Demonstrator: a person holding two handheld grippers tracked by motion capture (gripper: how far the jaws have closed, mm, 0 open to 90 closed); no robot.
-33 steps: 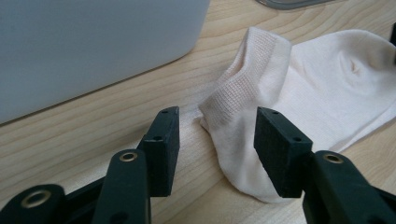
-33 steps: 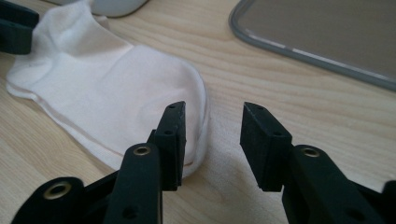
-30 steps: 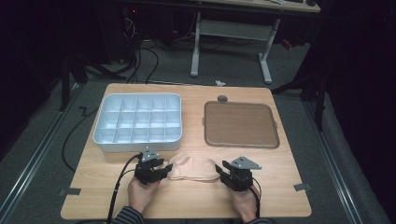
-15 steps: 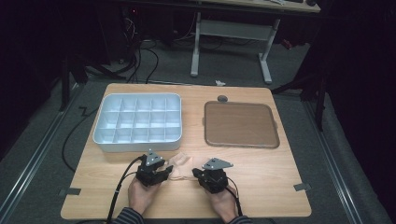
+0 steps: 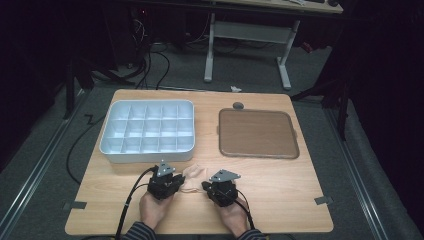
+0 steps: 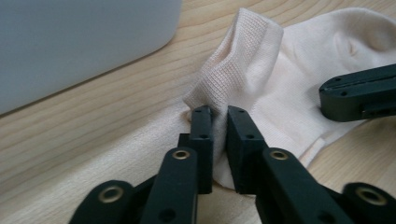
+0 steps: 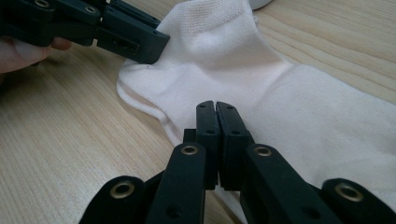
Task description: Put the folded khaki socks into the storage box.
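Pale cream sock (image 5: 192, 176) lies flat on the wooden table (image 5: 280, 190), near the front edge, just below the white compartment tray (image 5: 148, 131); brown flat tray (image 5: 258, 133) sits to the right of that, well apart from the sock; small dark round thing (image 5: 238, 106) on the table behind the brown tray.

Left gripper (image 6: 219, 112) is clamped on the sock; its jaws have just been closing, and the ribbed cuff fabric is pinched between them, bunched up into a raised fold above the tips; white tray wall (image 6: 84, 42) close by at upper left in the left gripper view.

Right gripper (image 7: 215, 106) has its jaws pressed nearly together with only a thin slit left; they have just been closing; tips sit at the sock's edge (image 7: 243, 70), and a thin layer of fabric seems caught, though the pinch itself is hidden under the jaws.

High view: left gripper (image 5: 176, 184) at the sock's left end, right gripper (image 5: 206, 187) at its right end, close together; a hand (image 5: 152, 207) behind the left one, another hand (image 5: 234, 215) behind the right; striped sleeve cuffs at the bottom edge.
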